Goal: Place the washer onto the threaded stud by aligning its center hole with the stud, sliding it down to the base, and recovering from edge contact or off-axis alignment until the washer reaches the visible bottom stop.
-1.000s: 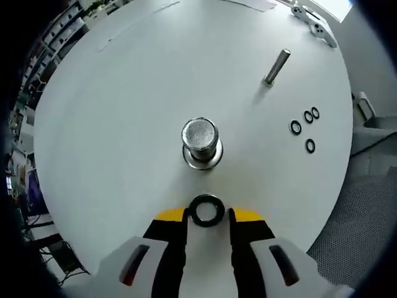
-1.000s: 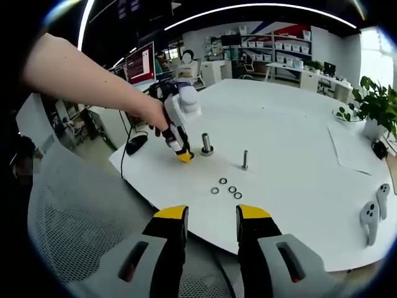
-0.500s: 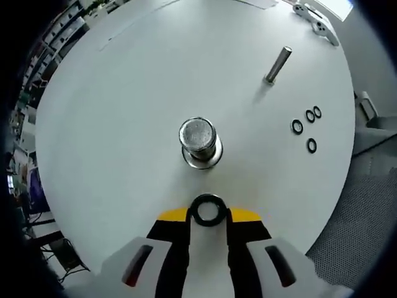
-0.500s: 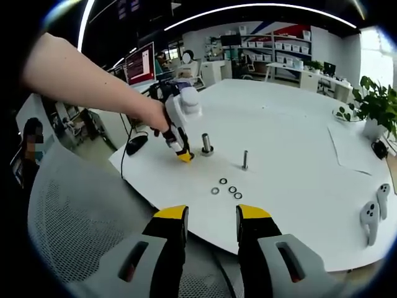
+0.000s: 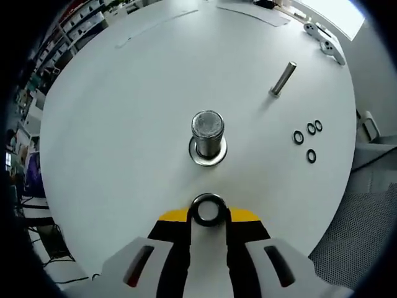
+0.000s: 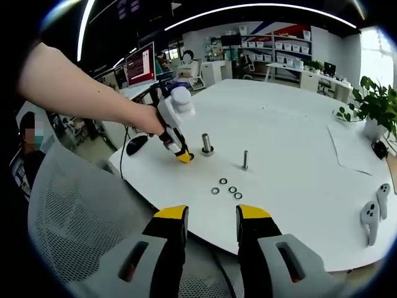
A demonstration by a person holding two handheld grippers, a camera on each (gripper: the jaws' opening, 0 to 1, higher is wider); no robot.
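The left gripper (image 5: pixel 209 214) closes its yellow-tipped jaws on a black washer (image 5: pixel 208 210), which a second ago lay between jaws standing wider apart. The grasp now looks made, so the job can move from pick-up to carrying the ring over the stud. The threaded stud (image 5: pixel 208 127) stands upright on its round metal base (image 5: pixel 208 153), just ahead of the held washer on the white table (image 5: pixel 124 124). A thinner bolt (image 5: pixel 282 79) stands farther off, and four spare washers (image 5: pixel 307 138) lie to one side. In the right gripper view, the right gripper (image 6: pixel 211 218) hangs with its jaws apart and empty, well back from the table edge, while the person's arm (image 6: pixel 80 93) reaches in with the left gripper (image 6: pixel 183 156) tipped down beside the stud (image 6: pixel 206 143).
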